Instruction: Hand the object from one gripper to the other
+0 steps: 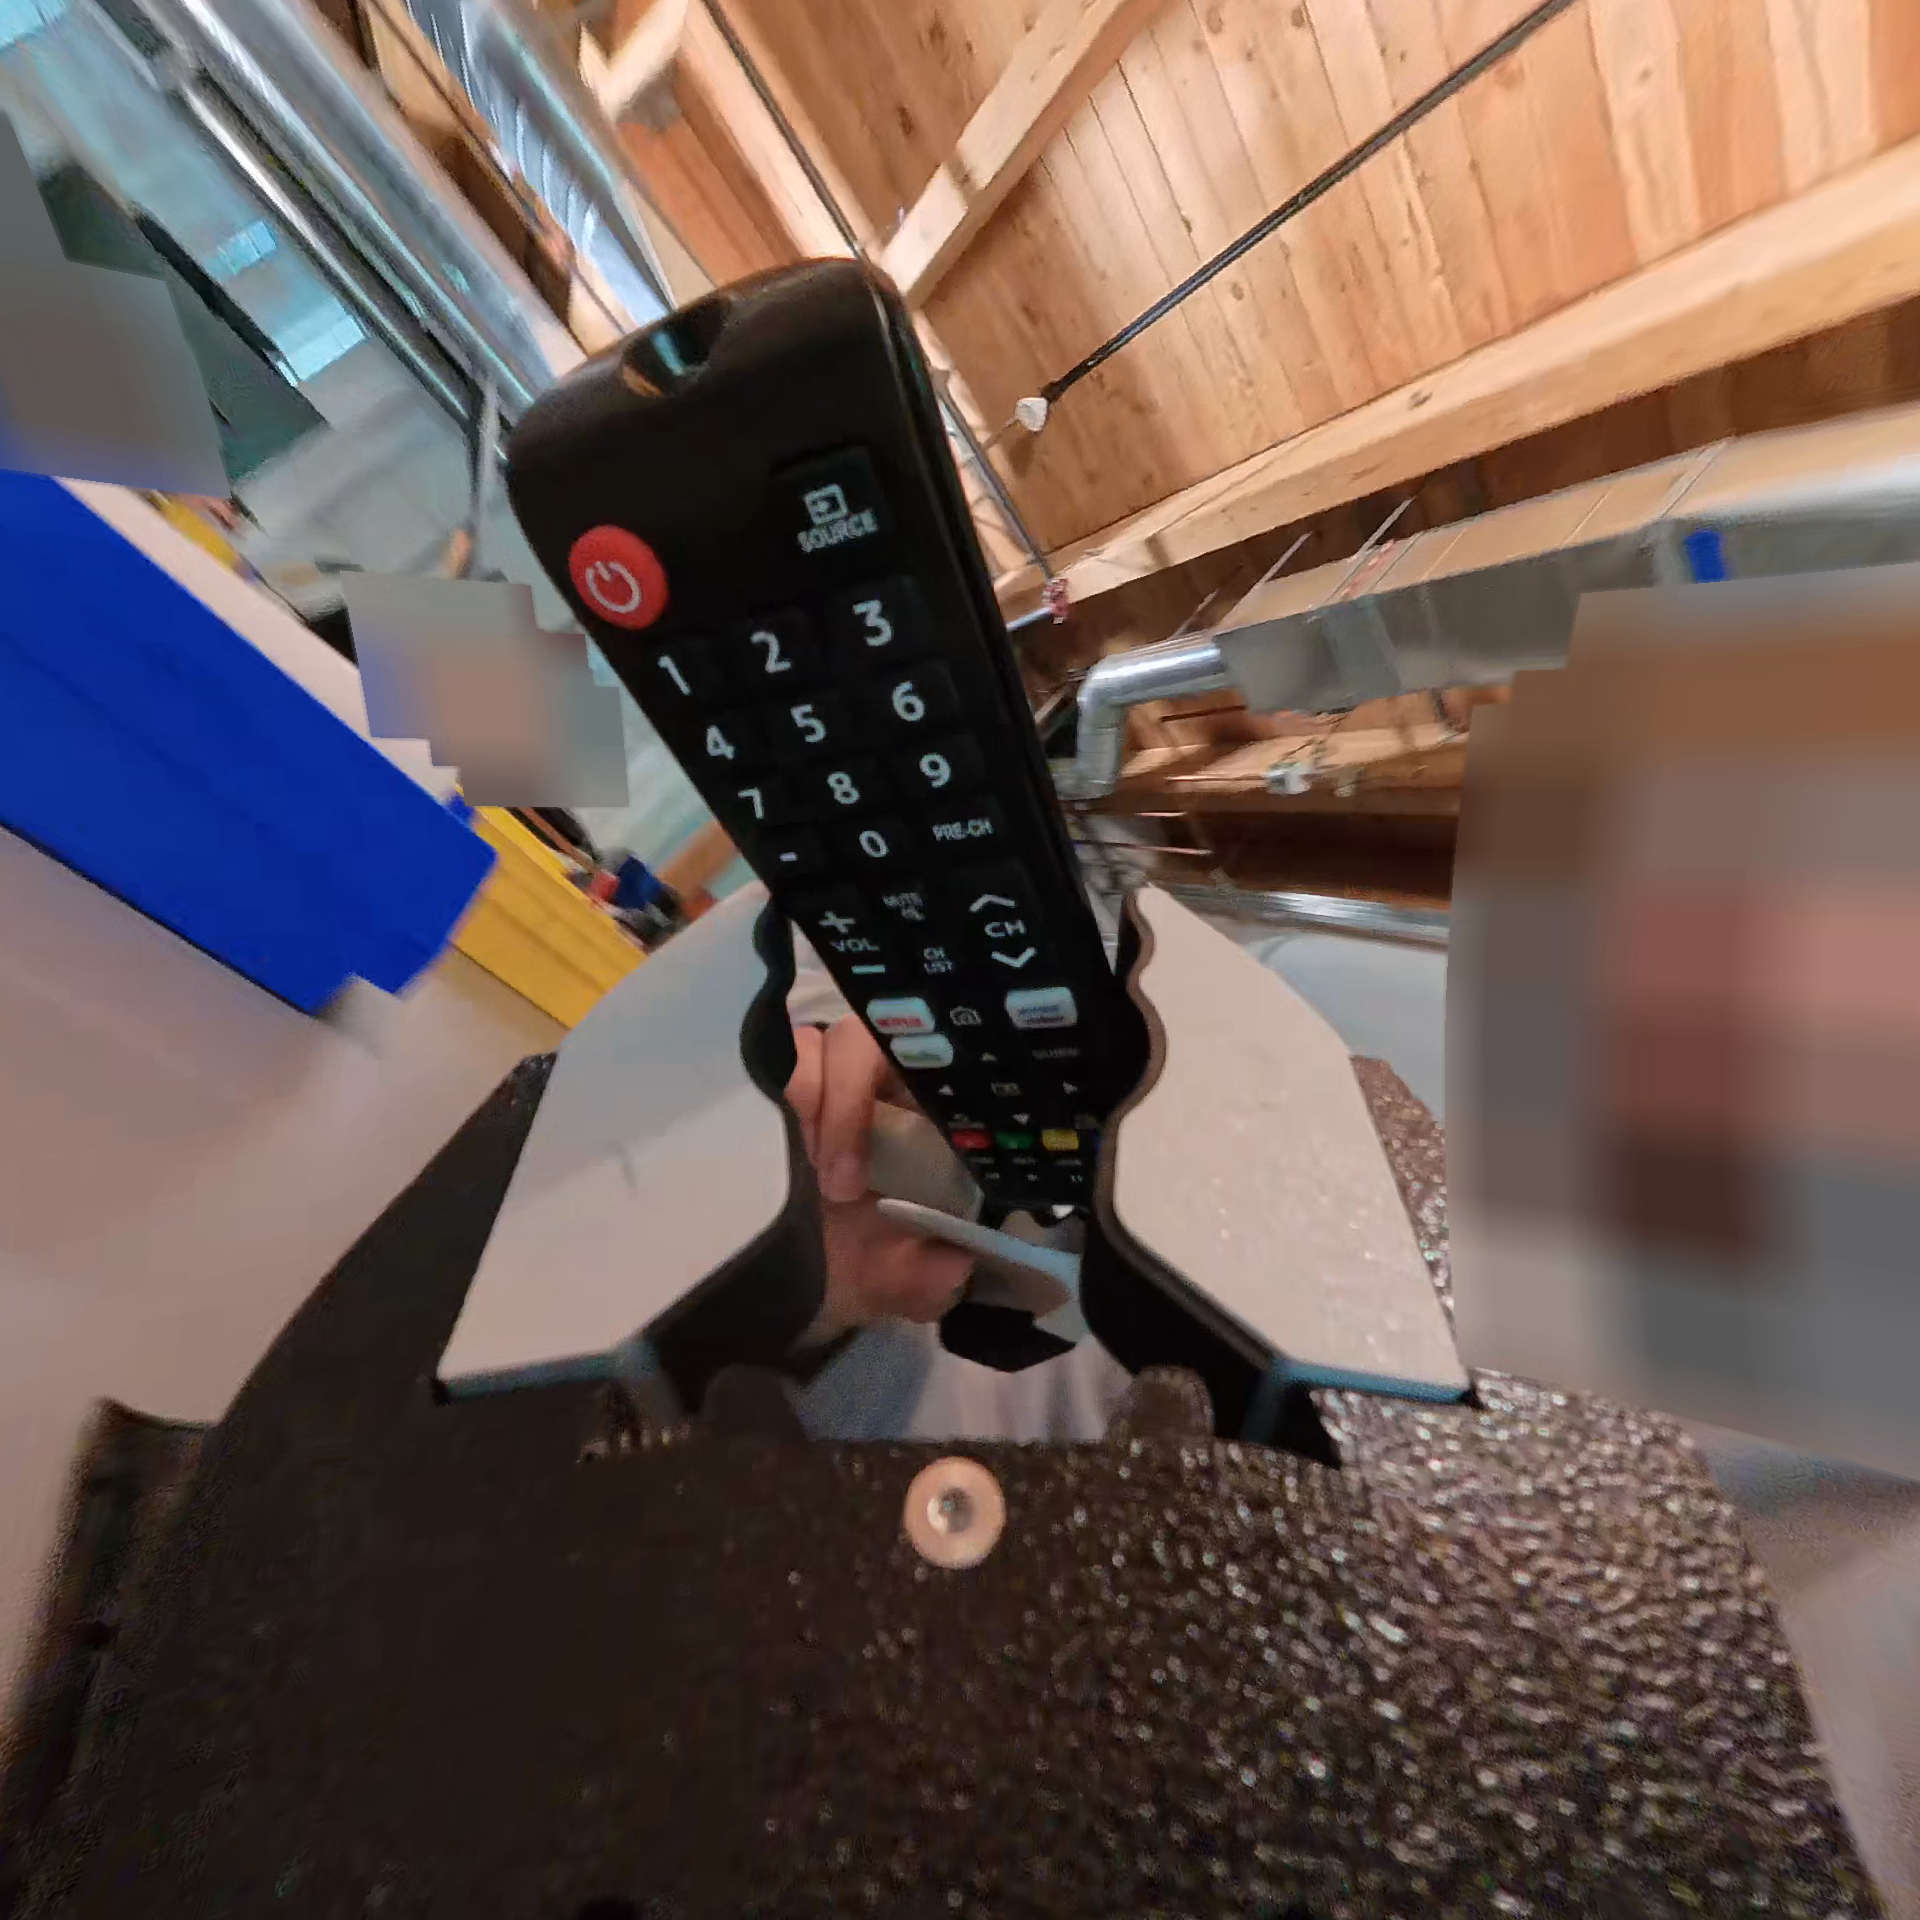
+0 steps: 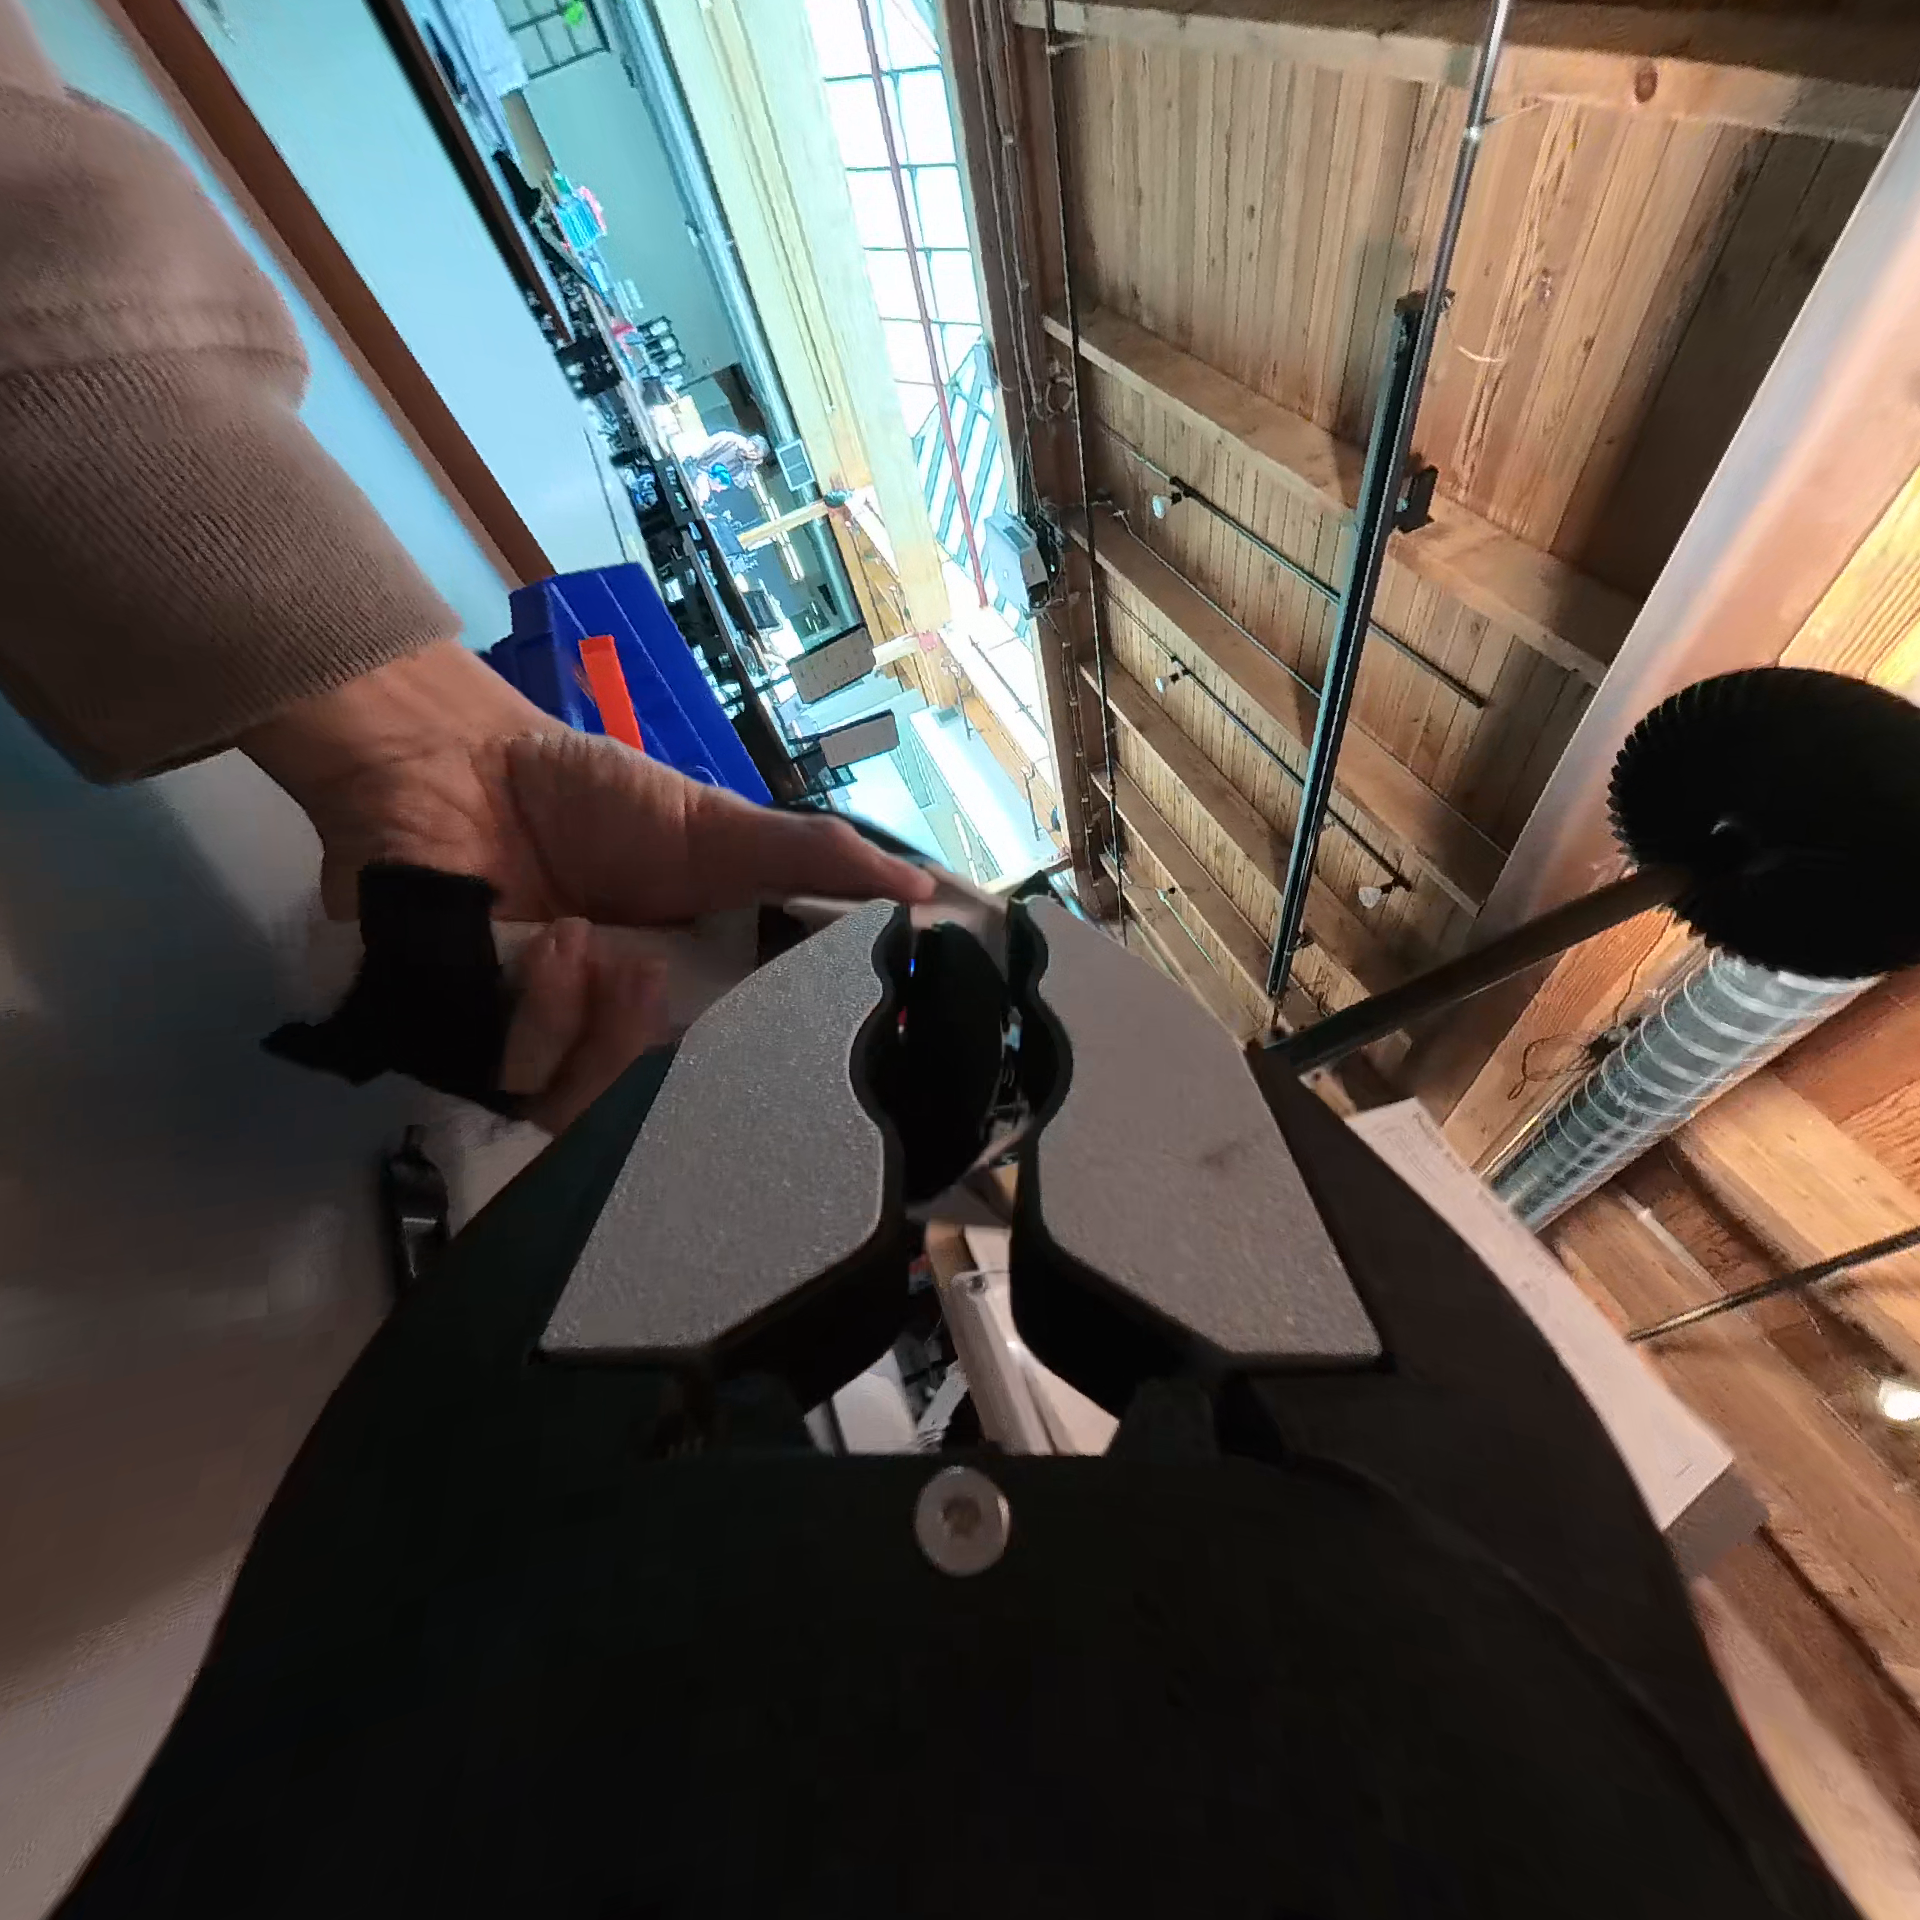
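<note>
While both cameras tilt up toward a plank ceiling, I note my left tongs [image 1: 948, 1049] clamped on the lower end of a black remote control [image 1: 821, 665]. It stands up and away from them, button face toward the lens, its red power button [image 1: 617, 578] at the far end and leaning a little to the left. Beyond the left tongs, low between the fingers, a hand [image 1: 868, 1205] shows around a pale gripper part; I take that for the other side's rig, partly hidden. Left of the left tongs sits a blue bin [image 1: 208, 748], blurred, with a yellow one just behind it. From the right wrist view, my right tongs [image 2: 961, 1049] are drawn nearly together around a dark rounded shape [image 2: 935, 1070] lodged in the wavy notch between the fingers; I cannot tell whether this is the remote or whether the pads truly press on it. Left of the right tongs, a hand [image 2: 582, 831] in a beige sleeve [image 2: 156, 436] grips a gripper handle with a black strap [image 2: 416, 977]. Right of and beyond them hangs a black finned lamp [image 2: 1777, 821] on a rod.
</note>
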Tool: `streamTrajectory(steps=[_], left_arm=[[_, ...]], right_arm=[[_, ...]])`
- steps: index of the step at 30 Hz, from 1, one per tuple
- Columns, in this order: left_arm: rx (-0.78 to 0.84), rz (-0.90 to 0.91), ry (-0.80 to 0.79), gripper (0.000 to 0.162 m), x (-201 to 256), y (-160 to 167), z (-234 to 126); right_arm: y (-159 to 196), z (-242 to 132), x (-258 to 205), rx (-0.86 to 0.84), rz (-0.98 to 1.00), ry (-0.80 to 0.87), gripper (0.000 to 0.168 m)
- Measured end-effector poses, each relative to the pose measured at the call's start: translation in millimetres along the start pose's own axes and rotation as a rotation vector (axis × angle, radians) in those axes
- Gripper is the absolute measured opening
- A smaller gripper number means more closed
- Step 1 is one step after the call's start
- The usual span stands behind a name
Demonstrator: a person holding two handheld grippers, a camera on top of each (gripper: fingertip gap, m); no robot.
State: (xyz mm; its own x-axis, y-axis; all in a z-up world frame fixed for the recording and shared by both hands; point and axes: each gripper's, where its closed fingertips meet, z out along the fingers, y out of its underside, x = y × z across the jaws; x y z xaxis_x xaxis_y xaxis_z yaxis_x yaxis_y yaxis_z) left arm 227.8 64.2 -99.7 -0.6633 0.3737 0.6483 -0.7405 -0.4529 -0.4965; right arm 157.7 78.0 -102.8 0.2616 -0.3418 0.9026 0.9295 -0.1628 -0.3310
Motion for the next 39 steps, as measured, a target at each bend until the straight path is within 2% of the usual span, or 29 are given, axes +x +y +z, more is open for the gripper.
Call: streamTrajectory(steps=[2, 5, 6, 7, 9, 10, 12, 13, 14, 15, 17, 19, 21, 22, 26, 28, 30, 32, 36, 39], left_arm=[[0.021, 0.186, -0.047, 0.057, 5, -9, -4], [0.06, 0.438, -0.112, 0.056, 19, -26, -11], [0.058, 0.515, -0.143, 0.056, 22, -30, -15], [0.049, 0.597, -0.185, 0.055, 24, -35, -18], [0.034, 0.726, -0.234, 0.055, 30, -41, -26], [0.036, 0.75, -0.22, 0.055, 35, -42, -28], [0.079, 0.738, -0.125, 0.055, 51, -45, -31], [0.109, 0.724, -0.082, 0.055, 57, -47, -33], [0.126, 0.713, -0.043, 0.055, 61, -48, -35], [0.13, 0.703, -0.007, 0.056, 64, -46, -36], [0.125, 0.694, 0.024, 0.055, 64, -44, -38], [0.106, 0.682, 0.035, 0.055, 62, -40, -39], [0.09, 0.669, 0.041, 0.055, 59, -37, -38], [0.085, 0.664, 0.048, 0.055, 59, -36, -38], [0.073, 0.65, 0.071, 0.055, 60, -33, -38], [0.075, 0.646, 0.072, 0.055, 60, -34, -39], [0.082, 0.644, 0.077, 0.055, 61, -35, -39], [0.088, 0.642, 0.079, 0.055, 62, -36, -40], [0.093, 0.639, 0.071, 0.055, 59, -36, -41], [0.104, 0.63, 0.062, 0.055, 56, -38, -43]], right_arm=[[6, -2, 2, 0.009, 0.138, -0.001, 0.02], [24, -3, 16, 0.003, 0.521, 0.036, 0.056], [35, -3, 17, -0.02, 0.664, 0.021, 0.072], [45, -3, 14, -0.045, 0.793, -0.022, 0.079], [66, -8, 3, -0.117, 0.944, -0.125, 0.068], [77, -12, -8, -0.176, 0.971, -0.185, 0.068], [100, -23, -38, -0.348, 0.913, -0.321, 0.056], [109, -30, -54, -0.416, 0.89, -0.396, 0.059], [116, -35, -66, -0.478, 0.891, -0.453, 0.05], [122, -38, -71, -0.527, 0.906, -0.49, 0.04], [124, -38, -73, -0.537, 0.976, -0.535, 0.033], [135, -47, -80, -0.614, 0.943, -0.619, 0.036], [144, -58, -92, -0.713, 0.883, -0.755, 0.05], [142, -61, -98, -0.728, 0.891, -0.842, 0.051], [137, -48, -105, -0.726, 0.918, -1.009, 0.048], [139, -52, -113, -0.77, 0.901, -1.094, 0.039], [144, -49, -113, -0.784, 0.896, -1.096, 0.037], [144, -48, -115, -0.775, 0.881, -1.123, 0.02], [144, -49, -115, -0.753, 0.817, -1.135, 0.019], [146, -47, -113, -0.772, 0.758, -1.076, 0.019]])
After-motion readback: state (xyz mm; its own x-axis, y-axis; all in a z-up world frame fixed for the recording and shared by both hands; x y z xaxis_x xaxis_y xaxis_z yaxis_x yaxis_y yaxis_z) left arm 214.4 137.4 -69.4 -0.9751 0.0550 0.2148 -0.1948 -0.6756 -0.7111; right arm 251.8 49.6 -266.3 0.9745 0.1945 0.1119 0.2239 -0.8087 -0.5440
